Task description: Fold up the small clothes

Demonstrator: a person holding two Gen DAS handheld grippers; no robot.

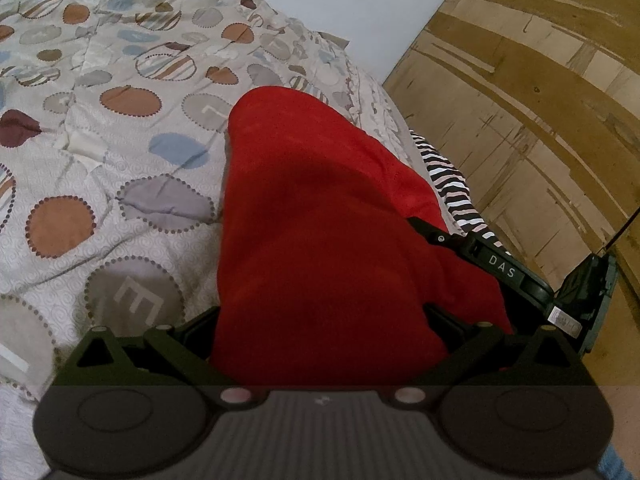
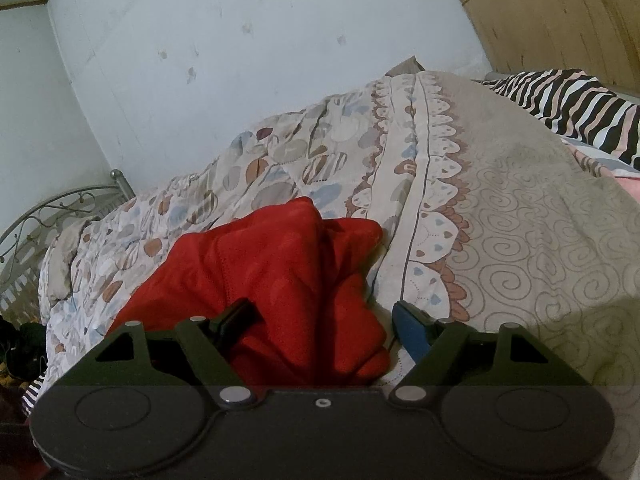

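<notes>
A small red garment (image 1: 320,220) lies on the patterned quilt (image 1: 100,140) of a bed. In the left wrist view it covers my left gripper (image 1: 320,320), whose fingertips are hidden under the cloth; the linkage arms stand wide apart. The other gripper's body (image 1: 504,268) shows at the garment's right edge. In the right wrist view the red garment (image 2: 280,272) is bunched between the fingers of my right gripper (image 2: 324,328). The black left finger (image 2: 236,320) and the blue right finger (image 2: 412,328) stand wide apart around the cloth.
A zebra-striped cloth (image 2: 580,112) lies at the quilt's right edge. A wooden panel wall (image 1: 540,100) stands to the right, a pale wall (image 2: 240,60) behind the bed. A metal bed frame (image 2: 48,208) is at the far left.
</notes>
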